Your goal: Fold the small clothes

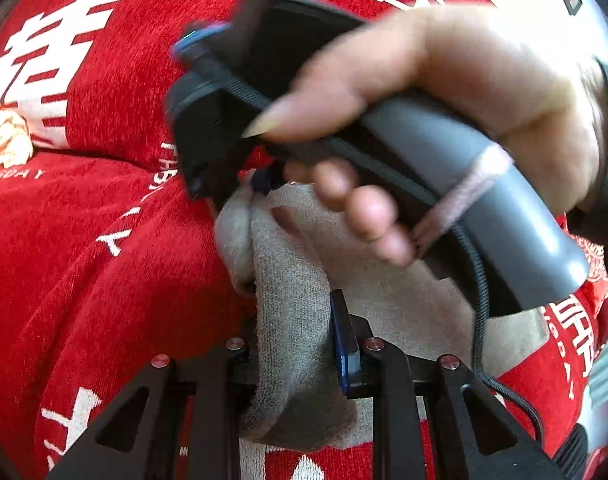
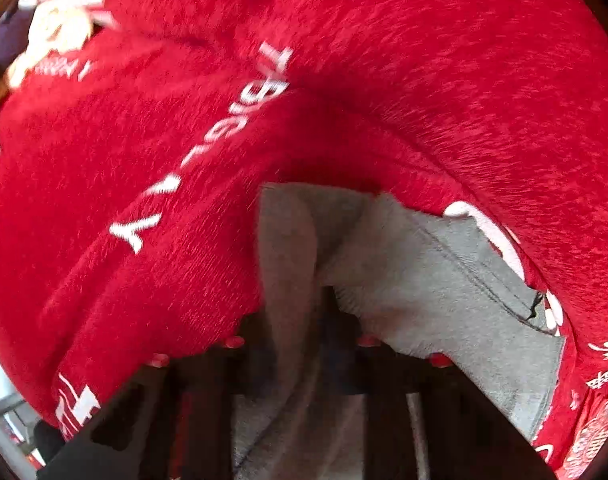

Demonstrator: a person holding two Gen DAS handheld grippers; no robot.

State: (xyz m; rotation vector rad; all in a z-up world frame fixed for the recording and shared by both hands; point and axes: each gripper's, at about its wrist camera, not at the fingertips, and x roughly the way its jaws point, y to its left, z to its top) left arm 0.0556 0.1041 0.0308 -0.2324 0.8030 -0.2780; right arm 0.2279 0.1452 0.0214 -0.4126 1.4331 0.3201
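Both grippers pinch the grey garment point(image 1: 292, 320) over the red blanket point(image 1: 84, 240): left gripper point(image 1: 300, 344) near, right gripper point(image 1: 240, 176) farther. Best keep edges aligned and taut.

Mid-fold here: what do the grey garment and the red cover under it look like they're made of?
Grey garment: a matte knit, probably cotton jersey, judging by its fine ribbed weave, stitched hem and soft creasing where the left tool pinches it. Red cover: a plush, short-pile fabric, perhaps fleece or velour; fuzzy nap with a slight sheen and white woven or printed lettering.
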